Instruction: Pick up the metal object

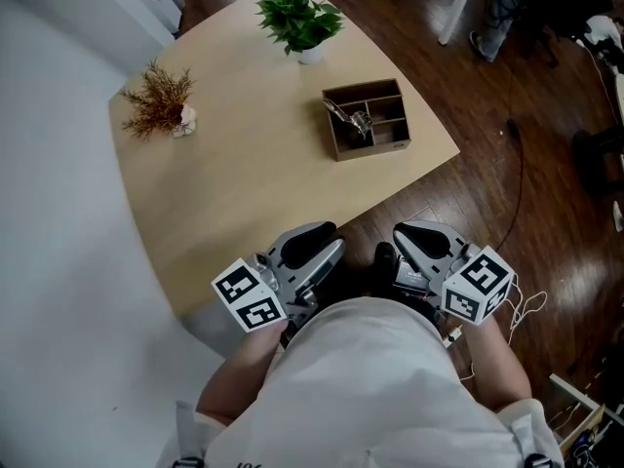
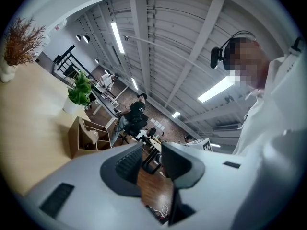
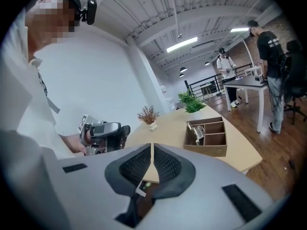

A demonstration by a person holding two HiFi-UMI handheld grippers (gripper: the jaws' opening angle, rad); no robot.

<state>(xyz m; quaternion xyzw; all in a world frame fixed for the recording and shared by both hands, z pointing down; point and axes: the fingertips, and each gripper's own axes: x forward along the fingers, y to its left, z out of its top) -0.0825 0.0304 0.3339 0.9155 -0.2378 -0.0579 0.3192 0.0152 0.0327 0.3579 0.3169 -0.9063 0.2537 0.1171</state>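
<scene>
- Left gripper [image 2: 152,158]: jaws spread, empty.
- Right gripper [image 3: 152,161]: jaws pressed together, empty.
- Metal object [image 1: 353,120] sits in a box [image 1: 369,150], well beyond all 4 fingers.

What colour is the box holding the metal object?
The box is cardboard brown; the head view shows it best.

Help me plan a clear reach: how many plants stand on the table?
2. A green leafy plant in a white pot at the light wooden table's far edge; a dried reddish-brown plant near its left edge.
</scene>
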